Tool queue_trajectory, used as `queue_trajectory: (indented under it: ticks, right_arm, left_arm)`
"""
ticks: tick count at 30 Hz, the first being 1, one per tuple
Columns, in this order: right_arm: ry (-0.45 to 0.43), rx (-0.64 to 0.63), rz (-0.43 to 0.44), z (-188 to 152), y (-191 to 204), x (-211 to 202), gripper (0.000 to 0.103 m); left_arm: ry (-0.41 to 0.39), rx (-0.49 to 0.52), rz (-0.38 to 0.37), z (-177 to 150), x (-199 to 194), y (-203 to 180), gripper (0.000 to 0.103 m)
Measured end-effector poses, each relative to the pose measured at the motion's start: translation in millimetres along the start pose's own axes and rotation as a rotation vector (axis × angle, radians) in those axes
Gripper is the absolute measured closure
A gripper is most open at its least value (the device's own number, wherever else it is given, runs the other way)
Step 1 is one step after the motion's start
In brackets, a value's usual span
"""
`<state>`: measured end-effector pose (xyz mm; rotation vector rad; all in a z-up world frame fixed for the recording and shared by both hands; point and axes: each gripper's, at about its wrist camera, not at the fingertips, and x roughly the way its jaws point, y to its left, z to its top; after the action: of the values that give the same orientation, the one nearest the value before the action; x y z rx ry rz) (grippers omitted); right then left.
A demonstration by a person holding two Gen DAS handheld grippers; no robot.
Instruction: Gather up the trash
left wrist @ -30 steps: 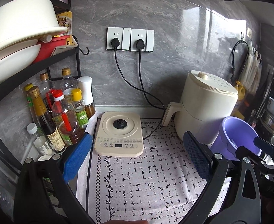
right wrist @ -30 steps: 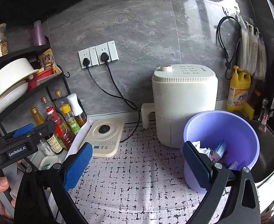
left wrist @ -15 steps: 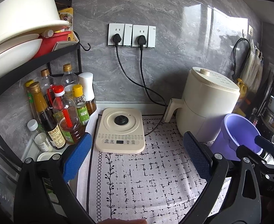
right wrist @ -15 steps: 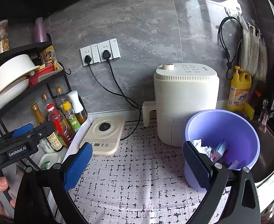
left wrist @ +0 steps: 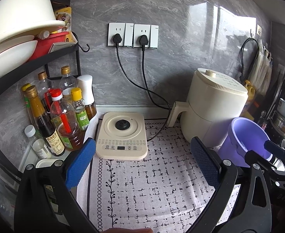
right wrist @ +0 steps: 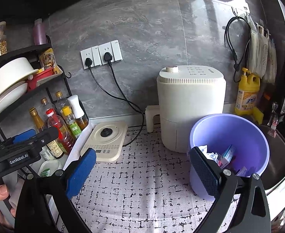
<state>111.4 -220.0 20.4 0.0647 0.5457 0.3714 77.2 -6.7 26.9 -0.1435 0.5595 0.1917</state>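
A purple bucket (right wrist: 229,136) stands on the patterned mat at the right, in front of the cream air fryer (right wrist: 191,104). Inside it lie crumpled white paper (right wrist: 210,154) and small packets (right wrist: 227,155). The bucket also shows in the left wrist view (left wrist: 243,136) at the right edge. My right gripper (right wrist: 142,167) is open and empty, its right finger just in front of the bucket. My left gripper (left wrist: 142,163) is open and empty above the mat, near the cream kettle base (left wrist: 123,134).
A black rack (left wrist: 34,62) at the left holds bowls, with several sauce bottles (left wrist: 63,116) below. Two cords (left wrist: 148,89) run from wall sockets. A yellow detergent bottle (right wrist: 247,95) and a sink (right wrist: 280,161) are at the right.
Both grippers have drawn back and risen slightly, so the counter scene sits a little lower and farther. Both stay open and empty.
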Motion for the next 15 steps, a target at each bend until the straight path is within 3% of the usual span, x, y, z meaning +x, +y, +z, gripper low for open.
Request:
queue_trajectory:
  ticks: [15]
  right_arm:
    - [-0.007,0.015,-0.031,-1.9,-3.0,0.0,0.008]
  left_arm:
    - [0.011,0.013,-0.029,1.1,9.2,-3.7,0.006]
